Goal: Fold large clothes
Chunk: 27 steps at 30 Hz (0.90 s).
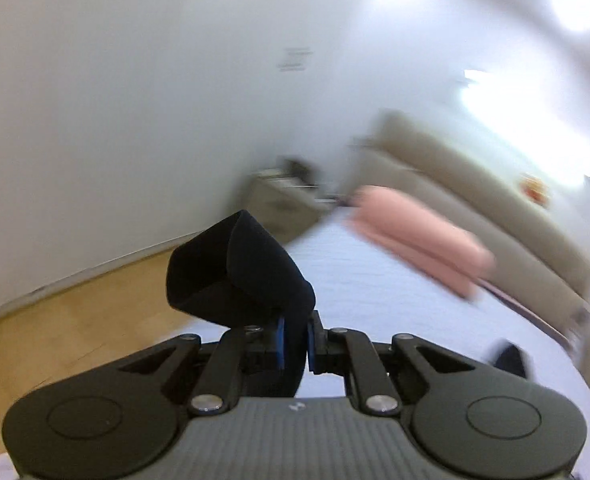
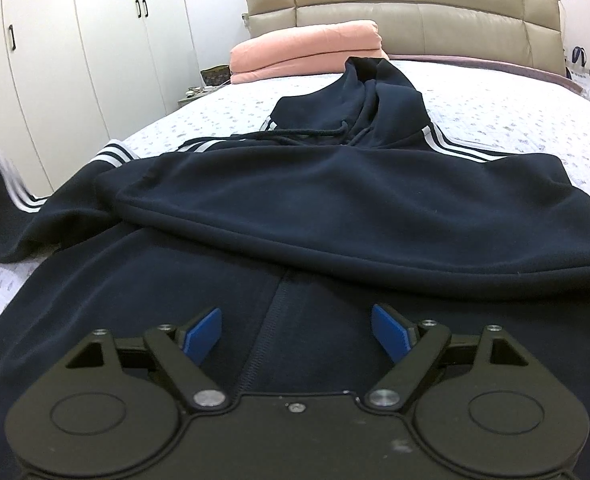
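Observation:
A dark navy hoodie [image 2: 335,208] with white sleeve stripes lies spread on the bed, its hood toward the headboard and one sleeve folded across the chest. My right gripper [image 2: 295,334] hovers open just over the hoodie's lower front, above the centre seam, with nothing between its blue pads. In the blurred left wrist view, my left gripper [image 1: 293,340] is shut on a fold of the hoodie's dark cuff [image 1: 235,272], which sticks up past the jaws above the bed's edge. At the left edge of the right wrist view the striped sleeve [image 2: 11,188] rises, blurred.
A folded pink blanket [image 2: 307,50] lies by the beige padded headboard [image 2: 415,12]. The patterned bedsheet [image 2: 515,120] shows around the hoodie. White wardrobe doors [image 2: 75,60] stand to the left, with a bedside table [image 2: 199,92] beside the bed. Wooden floor [image 1: 55,320] runs along a white wall.

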Each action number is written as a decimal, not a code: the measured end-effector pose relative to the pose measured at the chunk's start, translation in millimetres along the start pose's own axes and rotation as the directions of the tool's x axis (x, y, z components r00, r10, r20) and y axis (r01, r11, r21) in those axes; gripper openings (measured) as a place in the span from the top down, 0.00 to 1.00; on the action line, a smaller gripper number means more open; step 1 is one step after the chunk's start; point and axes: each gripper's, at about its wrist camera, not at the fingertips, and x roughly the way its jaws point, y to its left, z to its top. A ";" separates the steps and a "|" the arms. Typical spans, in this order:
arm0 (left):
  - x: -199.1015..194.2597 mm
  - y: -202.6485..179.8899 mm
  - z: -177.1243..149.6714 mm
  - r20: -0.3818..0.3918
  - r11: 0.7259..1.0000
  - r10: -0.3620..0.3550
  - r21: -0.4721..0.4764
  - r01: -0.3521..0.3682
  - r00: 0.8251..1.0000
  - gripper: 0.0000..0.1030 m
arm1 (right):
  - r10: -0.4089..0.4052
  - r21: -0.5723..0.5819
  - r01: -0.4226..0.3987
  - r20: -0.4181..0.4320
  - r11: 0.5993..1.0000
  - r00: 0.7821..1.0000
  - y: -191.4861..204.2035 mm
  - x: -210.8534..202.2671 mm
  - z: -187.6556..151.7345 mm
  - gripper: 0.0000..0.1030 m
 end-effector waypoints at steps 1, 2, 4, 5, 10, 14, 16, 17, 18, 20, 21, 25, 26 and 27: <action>-0.7 -29.2 -3.1 -0.006 0.997 -0.062 0.040 0.063 0.998 0.89 | -0.003 0.001 0.003 -0.003 1.000 1.000 0.3 -0.9 0.9 0.05; -0.7 -56.9 -7.8 -0.020 0.990 -0.121 0.074 0.122 0.993 0.89 | -0.006 0.003 0.006 -0.005 1.000 1.000 0.1 -2.2 2.1 0.06; 2.7 -118.5 -24.0 -0.068 0.957 -0.245 0.143 0.252 0.967 0.89 | -0.026 0.029 0.026 0.005 0.999 1.000 -2.8 -8.6 5.2 0.06; 5.1 -151.2 -35.0 -0.098 0.933 -0.305 0.171 0.318 0.947 0.89 | -0.037 0.061 0.036 0.011 0.997 0.999 -7.2 -13.9 7.2 0.06; 12.3 -282.6 -103.0 -0.226 0.794 -0.465 0.321 0.516 0.856 0.85 | -0.056 0.215 0.041 0.065 0.976 0.996 -40.9 -51.0 12.2 0.06; 27.2 -328.2 -158.0 -0.381 0.732 -0.489 0.310 0.606 0.785 0.37 | -0.072 0.229 0.057 0.058 0.972 0.996 -62.1 -64.5 15.0 0.06; 32.8 -318.5 -173.1 -0.403 0.752 -0.462 0.294 0.590 0.790 0.38 | -0.074 0.225 0.061 0.049 0.972 0.996 -69.5 -64.7 16.6 0.06; 33.3 -305.4 -177.1 -0.420 0.766 -0.455 0.265 0.585 0.786 0.38 | -0.075 0.221 0.062 0.048 0.973 0.996 -72.4 -64.4 18.0 0.06; 33.2 -289.1 -174.3 -0.427 0.779 -0.452 0.240 0.580 0.783 0.38 | -0.075 0.220 0.062 0.050 0.974 0.996 -74.6 -63.6 20.0 0.06; 26.3 -248.4 -170.9 -0.409 0.813 -0.443 0.191 0.550 0.798 0.38 | -0.059 0.230 0.044 0.058 0.972 0.997 -76.8 -59.6 24.9 0.06; 33.0 -234.3 -161.6 -0.398 0.832 -0.425 0.182 0.524 0.813 0.38 | -0.047 0.233 0.032 0.062 0.972 0.997 -75.7 -56.6 28.5 0.06; 19.5 -178.9 -142.0 -0.353 0.892 -0.348 0.158 0.423 0.868 0.38 | -0.027 0.220 0.004 0.099 0.976 0.995 -74.7 -38.9 54.7 0.06; 23.2 -169.4 -135.6 -0.344 0.901 -0.337 0.150 0.406 0.876 0.38 | -0.024 0.224 0.002 0.099 0.975 0.995 -77.0 -28.7 64.2 0.06; 15.3 -162.1 -129.6 -0.340 0.906 -0.335 0.141 0.399 0.879 0.38 | -0.032 0.230 0.011 0.087 0.973 0.996 -80.3 -19.2 69.9 0.06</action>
